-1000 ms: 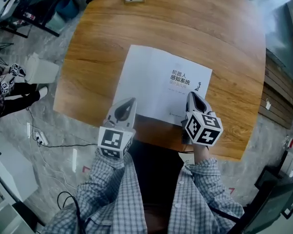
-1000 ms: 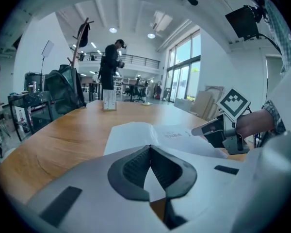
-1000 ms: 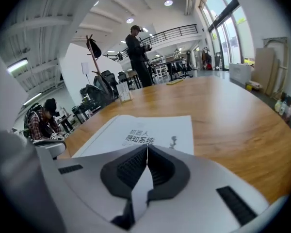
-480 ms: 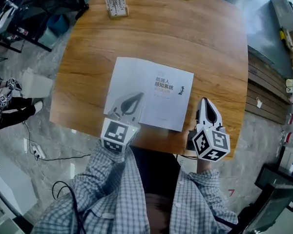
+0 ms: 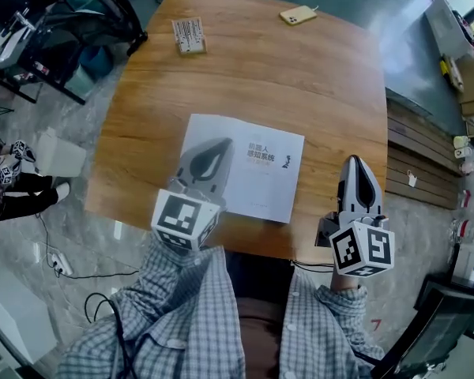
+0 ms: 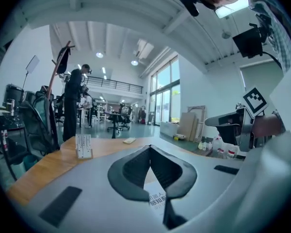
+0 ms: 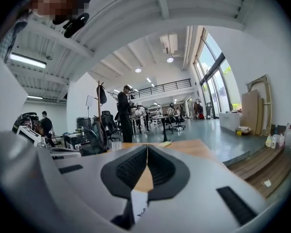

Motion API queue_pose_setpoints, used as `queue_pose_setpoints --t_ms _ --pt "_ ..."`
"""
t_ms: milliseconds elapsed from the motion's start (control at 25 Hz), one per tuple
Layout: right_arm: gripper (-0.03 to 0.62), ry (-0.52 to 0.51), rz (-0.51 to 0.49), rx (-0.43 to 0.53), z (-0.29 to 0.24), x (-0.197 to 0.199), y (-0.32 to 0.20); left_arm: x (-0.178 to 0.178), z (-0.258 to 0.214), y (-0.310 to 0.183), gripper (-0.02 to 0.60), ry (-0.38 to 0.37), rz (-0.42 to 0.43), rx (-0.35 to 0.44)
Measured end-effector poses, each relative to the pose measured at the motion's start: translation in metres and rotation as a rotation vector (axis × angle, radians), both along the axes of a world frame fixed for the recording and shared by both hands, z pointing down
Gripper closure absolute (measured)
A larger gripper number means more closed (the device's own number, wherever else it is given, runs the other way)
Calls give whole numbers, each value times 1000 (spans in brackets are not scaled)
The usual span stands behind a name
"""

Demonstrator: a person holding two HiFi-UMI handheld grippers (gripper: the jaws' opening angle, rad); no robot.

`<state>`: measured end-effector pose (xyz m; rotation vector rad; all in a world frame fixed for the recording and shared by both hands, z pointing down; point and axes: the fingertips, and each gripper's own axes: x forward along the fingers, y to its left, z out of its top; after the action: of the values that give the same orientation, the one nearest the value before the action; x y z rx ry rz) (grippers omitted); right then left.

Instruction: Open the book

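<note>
A closed white book with dark print on its cover lies flat near the front of the wooden table. My left gripper hangs over the book's left half, its jaws shut with nothing between them. In the left gripper view its tips meet, and the cover print shows below them. My right gripper is off the book, to its right, over the table's near right edge, also shut and holding nothing. In the right gripper view a bit of the book shows under the closed tips.
A yellow phone and a small card stand sit at the table's far edge. Office chairs crowd the floor at the left. Wooden boards lie on the floor at the right. People stand in the hall beyond.
My right gripper has left the book's near right corner and moved right and outward. My left gripper has moved forward over the book. The book still lies closed.
</note>
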<state>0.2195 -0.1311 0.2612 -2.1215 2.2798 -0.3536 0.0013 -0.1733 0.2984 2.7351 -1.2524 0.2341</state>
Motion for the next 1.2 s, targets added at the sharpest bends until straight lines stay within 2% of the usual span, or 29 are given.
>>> queue_pose_setpoints --t_ms 240,400,640,1200 --pt "574 -20 -24 112 -47 0 3 -5 -59 -5 581 73 -19 92" --pt "574 -13 -38 155 -60 -4 4 -4 -77 -3 581 68 -11 128" --pt "574 155 -93 152 -59 -23 -3 -4 -71 0 581 39 -19 106" --pt "574 57 -137 141 -48 -29 -7 4 -62 4 581 56 -8 89"
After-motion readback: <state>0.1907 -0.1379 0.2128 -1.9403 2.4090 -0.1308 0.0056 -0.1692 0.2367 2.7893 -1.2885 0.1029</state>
